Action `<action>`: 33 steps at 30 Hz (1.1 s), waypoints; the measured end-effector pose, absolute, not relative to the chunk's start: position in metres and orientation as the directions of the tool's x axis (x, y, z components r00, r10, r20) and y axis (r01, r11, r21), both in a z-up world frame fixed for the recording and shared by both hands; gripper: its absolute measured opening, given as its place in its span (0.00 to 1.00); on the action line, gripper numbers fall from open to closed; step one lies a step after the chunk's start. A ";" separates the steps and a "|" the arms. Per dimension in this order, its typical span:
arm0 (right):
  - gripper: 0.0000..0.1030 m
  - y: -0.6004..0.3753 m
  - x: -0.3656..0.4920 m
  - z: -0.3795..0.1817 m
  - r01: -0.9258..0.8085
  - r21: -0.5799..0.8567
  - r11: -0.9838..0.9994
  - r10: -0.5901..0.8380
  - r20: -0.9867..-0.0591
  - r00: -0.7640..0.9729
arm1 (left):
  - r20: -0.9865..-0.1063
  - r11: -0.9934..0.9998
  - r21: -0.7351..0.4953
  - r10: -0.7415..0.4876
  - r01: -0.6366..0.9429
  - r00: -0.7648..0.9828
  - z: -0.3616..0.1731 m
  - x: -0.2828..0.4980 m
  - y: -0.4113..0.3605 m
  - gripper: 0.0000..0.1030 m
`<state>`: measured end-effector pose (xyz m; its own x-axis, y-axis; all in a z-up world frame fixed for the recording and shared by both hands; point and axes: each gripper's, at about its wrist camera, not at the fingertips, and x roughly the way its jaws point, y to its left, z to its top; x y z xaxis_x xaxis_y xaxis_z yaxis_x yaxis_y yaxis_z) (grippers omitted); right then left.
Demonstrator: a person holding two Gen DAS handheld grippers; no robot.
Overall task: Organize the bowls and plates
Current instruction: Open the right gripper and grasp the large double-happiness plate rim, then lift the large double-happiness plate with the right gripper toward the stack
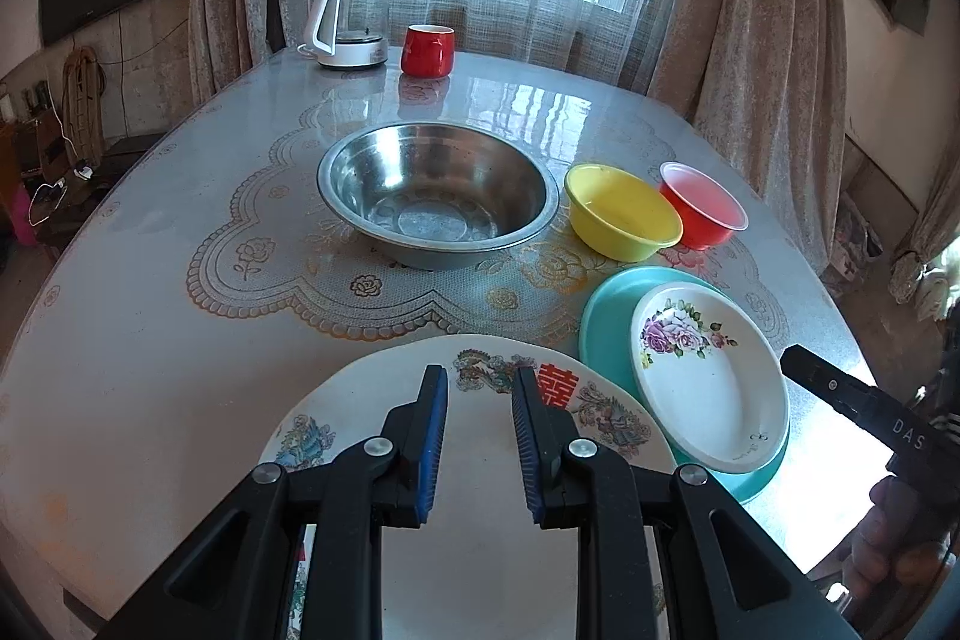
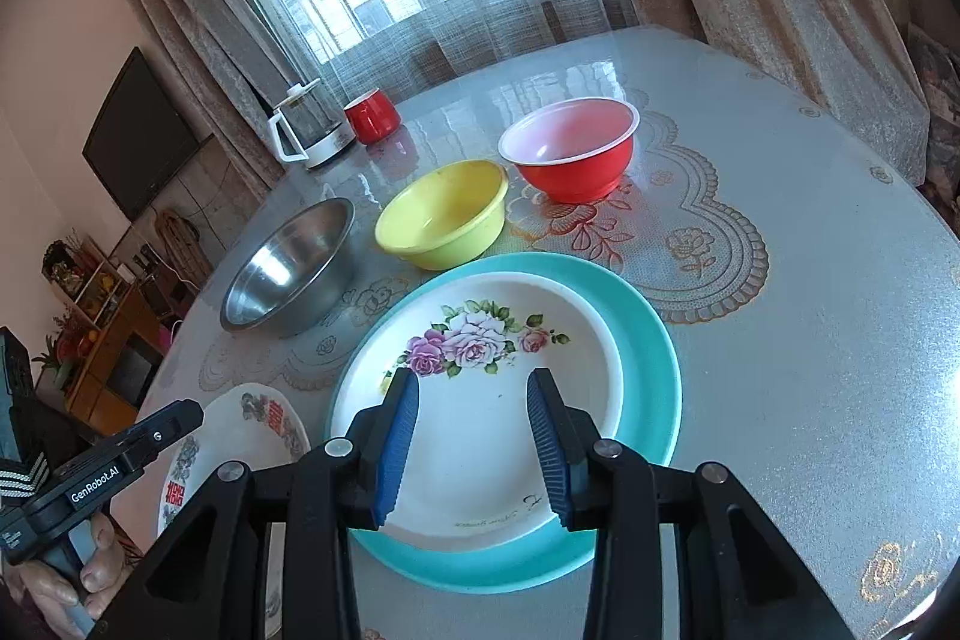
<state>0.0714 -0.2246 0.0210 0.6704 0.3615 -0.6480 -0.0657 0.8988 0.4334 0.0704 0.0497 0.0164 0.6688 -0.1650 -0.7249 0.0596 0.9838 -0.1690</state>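
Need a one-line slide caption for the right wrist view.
Open right gripper above the floral plate stacked on the teal plate; three bowls behind.

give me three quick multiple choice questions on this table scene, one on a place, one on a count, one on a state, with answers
1. Where does the floral plate lie?
A. on the teal plate
B. inside the steel bowl
C. under the yellow bowl

2. How many bowls stand on the table?
A. one
B. three
C. five

3. What state is the right hand-held gripper in?
A. shut on the red bowl
B. shut on the kettle
C. open, nothing held

Answers:
1 A, teal rim shows all round the floral plate.
2 B, steel, yellow and red bowls.
3 C, its pads stand apart above the floral plate, gripping nothing.
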 end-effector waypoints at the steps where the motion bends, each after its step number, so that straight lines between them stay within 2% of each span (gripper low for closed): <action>1: 0.38 -0.222 0.070 0.023 -0.089 0.447 0.890 0.387 -0.639 0.665 | -0.723 0.983 -0.173 -0.166 0.057 0.670 0.017 0.069 0.052 0.22; 9: 0.38 -0.189 0.060 0.031 -0.291 0.559 0.777 0.614 -0.567 0.550 | -0.727 0.982 -0.189 -0.147 0.011 0.671 0.013 0.056 0.080 0.23; 16: 0.38 -0.169 0.044 0.017 -0.368 0.620 0.693 0.720 -0.566 0.402 | -0.709 0.977 -0.212 -0.137 -0.023 0.691 0.010 0.041 0.111 0.31; 22: 0.38 -0.168 0.032 -0.007 -0.346 0.673 0.653 0.757 -0.575 0.310 | -0.707 0.971 -0.233 -0.141 -0.041 0.693 0.001 0.033 0.134 0.31; 33: 0.36 -0.158 0.039 -0.027 -0.321 0.664 0.675 0.738 -0.603 0.304 | -0.734 0.947 -0.305 -0.169 -0.097 0.658 -0.027 0.022 0.157 0.32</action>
<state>0.0395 -0.1584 -0.0273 0.3038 0.7375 -0.6031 -0.3205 0.6753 0.6643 0.0216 0.1571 -0.0266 0.6578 -0.1692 -0.7340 -0.0973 0.9472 -0.3055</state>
